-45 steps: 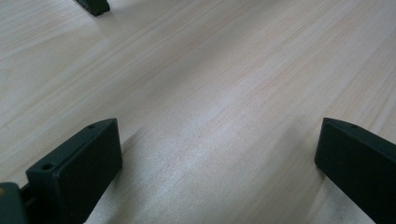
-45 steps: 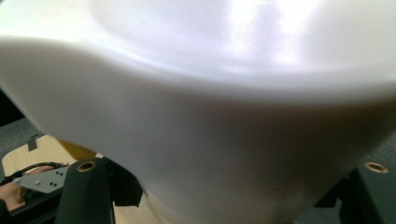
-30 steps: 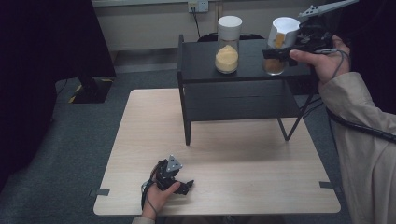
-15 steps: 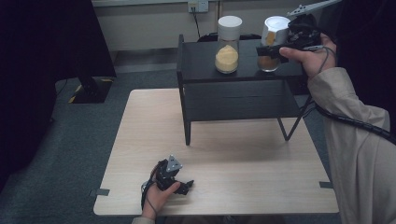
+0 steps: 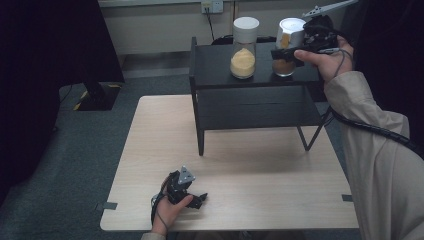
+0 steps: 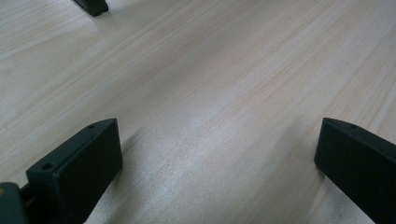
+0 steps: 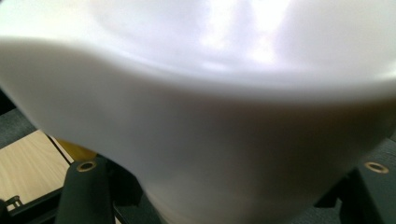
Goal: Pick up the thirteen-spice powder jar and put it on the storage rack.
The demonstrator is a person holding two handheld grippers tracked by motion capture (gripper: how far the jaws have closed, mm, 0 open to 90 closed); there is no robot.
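Right gripper (image 5: 286,51) clamps the brown-filled jar (image 5: 287,47) on the black shelf (image 5: 260,82), right of the yellow-filled jar (image 5: 243,47). Left gripper (image 5: 192,197), jaws spread wide, rests on the table (image 5: 280,180) before the shelf.

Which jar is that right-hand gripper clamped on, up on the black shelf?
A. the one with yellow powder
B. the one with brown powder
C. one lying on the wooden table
B: the right gripper has its jaws either side of the brown-powder jar, while the yellow-powder jar stands free beside it on the black shelf.
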